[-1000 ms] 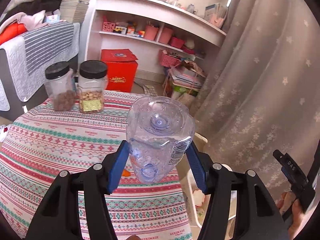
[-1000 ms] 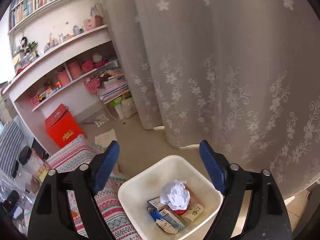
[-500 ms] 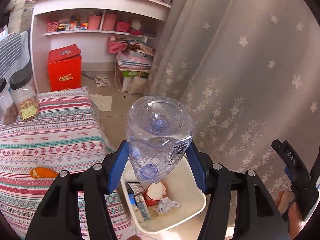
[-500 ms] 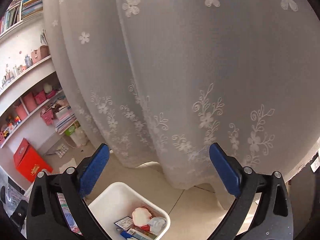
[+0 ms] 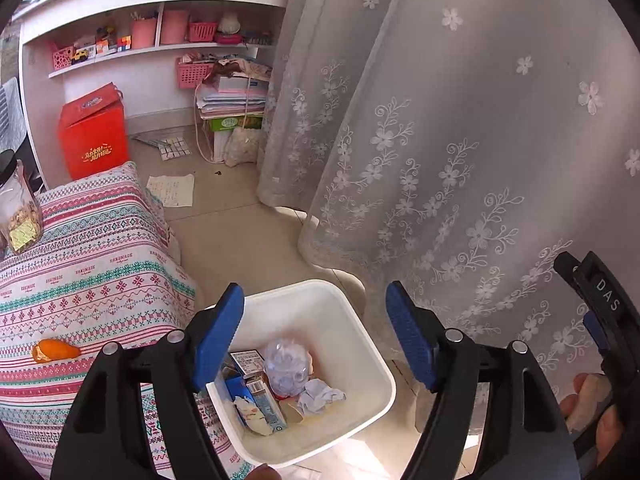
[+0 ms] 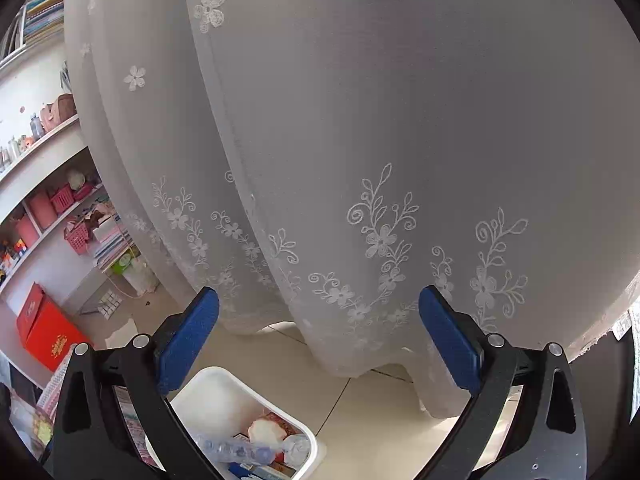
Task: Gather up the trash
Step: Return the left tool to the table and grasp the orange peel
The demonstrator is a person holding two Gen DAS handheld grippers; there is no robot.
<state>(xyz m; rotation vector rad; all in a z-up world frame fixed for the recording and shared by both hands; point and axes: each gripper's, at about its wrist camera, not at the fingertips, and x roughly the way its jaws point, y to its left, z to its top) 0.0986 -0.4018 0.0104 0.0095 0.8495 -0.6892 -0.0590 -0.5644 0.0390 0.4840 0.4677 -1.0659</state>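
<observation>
A white square trash bin (image 5: pixel 362 344) stands on the floor beside the table and holds cartons, crumpled paper and a clear plastic bottle (image 5: pixel 286 370). My left gripper (image 5: pixel 316 338) is open and empty, right above the bin. An orange peel (image 5: pixel 54 351) lies on the patterned tablecloth (image 5: pixel 92 264) to the left. My right gripper (image 6: pixel 320 344) is open and empty, facing the lace curtain; the bin (image 6: pixel 224 396) with the bottle (image 6: pixel 240 450) shows low left in its view.
A white lace curtain (image 5: pixel 440 120) hangs close on the right. A snack jar (image 5: pixel 18 212) stands at the table's left edge. A red box (image 5: pixel 92 136), papers on the floor (image 5: pixel 172 190) and white shelves (image 5: pixel 160 48) are behind.
My left gripper has swung right from over the table to above the bin, opened, and let go of the clear bottle, which now lies in the bin. My right gripper has turned toward the curtain.
</observation>
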